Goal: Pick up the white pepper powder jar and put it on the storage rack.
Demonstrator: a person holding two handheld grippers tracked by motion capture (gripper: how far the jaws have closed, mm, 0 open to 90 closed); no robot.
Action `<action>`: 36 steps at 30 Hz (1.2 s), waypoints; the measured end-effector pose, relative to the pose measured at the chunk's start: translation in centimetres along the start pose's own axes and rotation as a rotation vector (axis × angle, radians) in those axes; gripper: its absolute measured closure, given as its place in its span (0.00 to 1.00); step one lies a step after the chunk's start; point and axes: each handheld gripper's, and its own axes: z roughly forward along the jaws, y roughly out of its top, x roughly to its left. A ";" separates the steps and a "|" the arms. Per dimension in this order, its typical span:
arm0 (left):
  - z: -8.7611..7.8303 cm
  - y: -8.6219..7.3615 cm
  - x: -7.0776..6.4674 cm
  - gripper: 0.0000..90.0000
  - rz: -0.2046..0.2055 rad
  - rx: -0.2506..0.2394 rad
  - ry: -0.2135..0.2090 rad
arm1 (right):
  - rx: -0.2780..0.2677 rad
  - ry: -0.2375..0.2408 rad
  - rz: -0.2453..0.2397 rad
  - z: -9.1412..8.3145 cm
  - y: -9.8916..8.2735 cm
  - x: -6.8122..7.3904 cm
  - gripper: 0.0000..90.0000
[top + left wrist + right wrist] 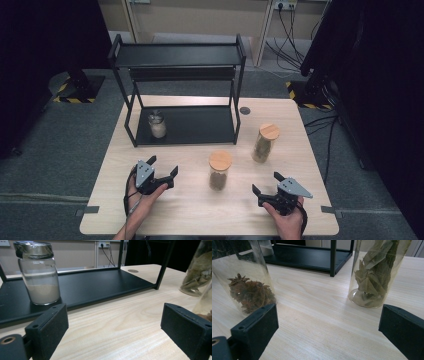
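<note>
Two jars wait on the bare table point(150, 210): the star-anise jar point(219, 170) between the grippers and the bay-leaf jar point(264, 143) further back toward the right, probably bound for the rack point(180, 126), where a powder jar point(157, 124) already stands. Left gripper point(161, 172) and right gripper point(267, 186) rest low near the front edge, jaws spread wide and holding nothing, as if ready to pick. Pale wood tabletop; grey carpet and wall sockets with cables lie beyond.

Three jars point(220, 170), one rack point(180, 55), two tools point(163, 176)
</note>
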 end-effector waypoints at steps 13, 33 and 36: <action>-1.1 -0.2 -1.0 0.08 0.002 0.017 -0.014 | 0.000 0.000 0.001 0.0 0.0 0.0 0.03; -2.0 -1.2 -1.8 0.08 -0.016 -0.002 -0.001 | 0.001 0.002 0.003 0.0 0.0 0.0 0.03; -2.0 -1.2 -1.8 0.08 -0.008 -0.001 -0.003 | 0.002 0.003 0.001 0.0 0.0 0.0 0.03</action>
